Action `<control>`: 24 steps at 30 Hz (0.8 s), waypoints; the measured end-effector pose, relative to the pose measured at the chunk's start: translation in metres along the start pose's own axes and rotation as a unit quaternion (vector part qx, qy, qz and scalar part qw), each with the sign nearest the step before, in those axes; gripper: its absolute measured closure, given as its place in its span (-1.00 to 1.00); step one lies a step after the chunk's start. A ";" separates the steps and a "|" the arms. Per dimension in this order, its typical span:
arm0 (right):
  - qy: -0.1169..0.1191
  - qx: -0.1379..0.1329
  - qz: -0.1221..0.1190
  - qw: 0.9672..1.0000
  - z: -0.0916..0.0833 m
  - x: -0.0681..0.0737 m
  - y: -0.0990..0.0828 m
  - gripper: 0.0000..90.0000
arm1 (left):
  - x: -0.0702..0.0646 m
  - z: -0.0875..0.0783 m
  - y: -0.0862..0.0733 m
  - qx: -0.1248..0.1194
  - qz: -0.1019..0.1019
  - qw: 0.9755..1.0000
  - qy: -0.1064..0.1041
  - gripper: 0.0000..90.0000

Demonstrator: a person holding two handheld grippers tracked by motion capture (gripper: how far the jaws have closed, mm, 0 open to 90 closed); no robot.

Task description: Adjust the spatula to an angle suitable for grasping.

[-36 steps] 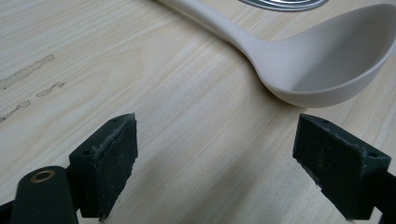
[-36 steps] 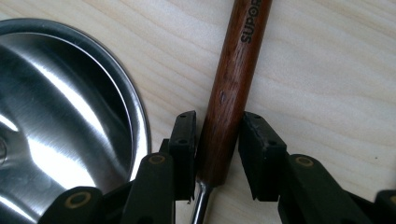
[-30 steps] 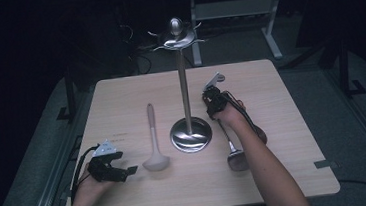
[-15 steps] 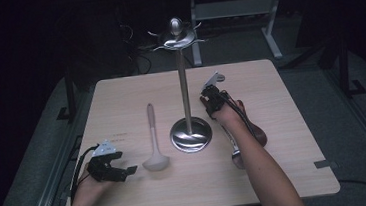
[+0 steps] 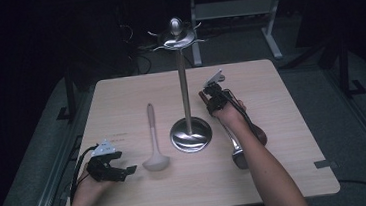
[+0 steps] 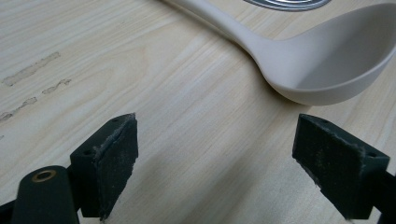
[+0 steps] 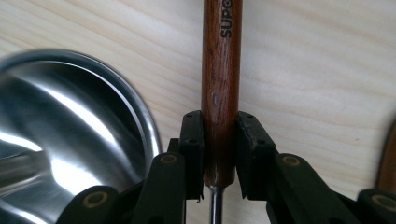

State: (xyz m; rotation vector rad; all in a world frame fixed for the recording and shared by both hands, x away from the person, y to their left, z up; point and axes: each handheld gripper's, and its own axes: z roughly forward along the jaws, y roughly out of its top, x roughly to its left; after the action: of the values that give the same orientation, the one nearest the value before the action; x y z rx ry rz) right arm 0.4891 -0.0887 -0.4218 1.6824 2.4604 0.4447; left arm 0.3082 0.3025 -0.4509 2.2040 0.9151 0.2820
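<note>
1. The stand (image 5: 189, 132) sits on the table (image 5: 297, 173) near its middle, its pole upright
2. The ladle (image 5: 153, 140) lies left of the stand's base, handle pointing to the far edge, bowl at the near end
3. The left gripper (image 5: 119, 171) rests at the near left, just beside the ladle's bowl
4. Right of the base lies a wooden-handled utensil (image 7: 221, 88), its handle between the jaws of the right gripper (image 5: 210, 100)
</note>
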 end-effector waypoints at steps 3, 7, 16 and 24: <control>0.004 -0.026 0.002 1.000 -0.008 -0.001 -0.003 0.64 | -0.001 0.000 0.000 -0.001 0.001 1.000 0.000 -0.69; 0.019 -0.077 0.006 0.997 -0.030 -0.004 -0.014 0.64 | -0.001 0.000 0.000 0.000 0.002 1.000 0.000 -0.69; 0.051 -0.165 -0.015 0.985 -0.062 -0.008 -0.041 0.64 | -0.002 0.001 0.001 -0.001 0.000 1.000 -0.002 -0.69; 0.074 -0.249 -0.025 0.965 -0.089 -0.015 -0.067 0.65 | -0.003 0.002 0.001 -0.002 0.000 1.000 -0.001 -0.69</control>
State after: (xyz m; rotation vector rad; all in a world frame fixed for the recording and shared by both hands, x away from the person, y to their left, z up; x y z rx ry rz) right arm 0.4114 -0.1397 -0.3592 1.4151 2.2156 1.1087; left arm 0.3073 0.2993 -0.4512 2.2005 0.9118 0.2816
